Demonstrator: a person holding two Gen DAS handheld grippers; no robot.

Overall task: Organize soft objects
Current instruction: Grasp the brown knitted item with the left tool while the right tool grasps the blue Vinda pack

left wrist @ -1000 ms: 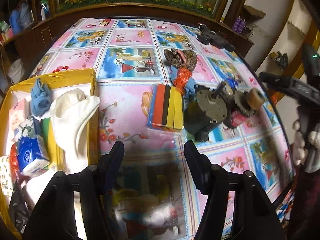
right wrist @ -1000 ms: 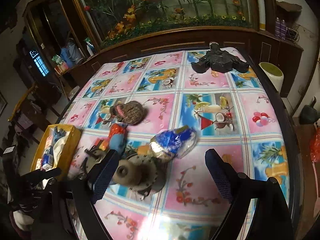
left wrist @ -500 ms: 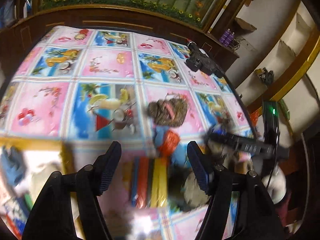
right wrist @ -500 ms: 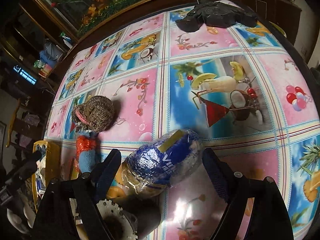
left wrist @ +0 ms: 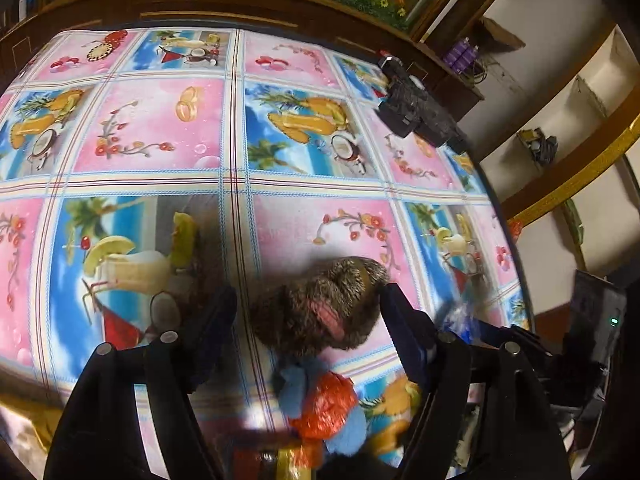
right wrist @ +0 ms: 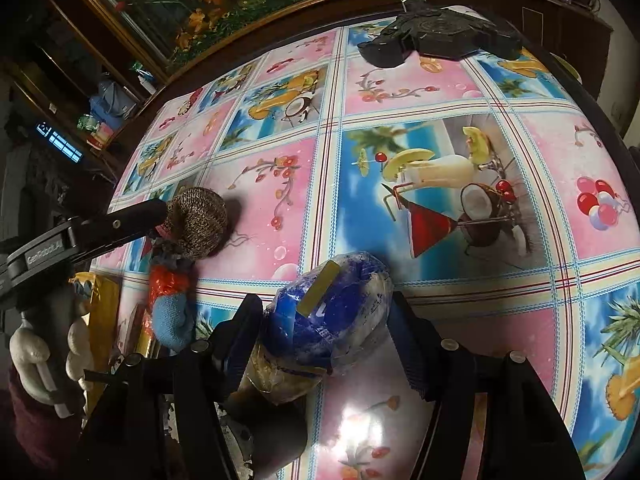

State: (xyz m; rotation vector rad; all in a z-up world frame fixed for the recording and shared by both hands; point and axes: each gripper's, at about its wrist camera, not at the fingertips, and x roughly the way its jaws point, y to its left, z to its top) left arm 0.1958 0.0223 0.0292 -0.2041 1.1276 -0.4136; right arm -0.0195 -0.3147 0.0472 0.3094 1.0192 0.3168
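Note:
A brown knitted soft item (left wrist: 320, 304) lies on the patterned tablecloth, between the open fingers of my left gripper (left wrist: 308, 316); it also shows in the right wrist view (right wrist: 198, 222). Just behind it lies a blue and orange soft toy (left wrist: 324, 400), which also shows in the right wrist view (right wrist: 170, 300). A blue plastic-wrapped pack (right wrist: 332, 312) lies between the open fingers of my right gripper (right wrist: 320, 332). Neither gripper is closed on anything. The left gripper (right wrist: 156, 216) shows from the side in the right wrist view.
A black device (right wrist: 436, 40) sits at the table's far edge, also in the left wrist view (left wrist: 416, 108). A yellow box (right wrist: 100, 316) stands at the left. A gear-like metal part (right wrist: 256, 432) lies under the pack. Wooden cabinets ring the table.
Both grippers have moved forward over the table. The left one has come around the brown knitted item, the right one around the blue pack. The yellow box has slid out of the left view.

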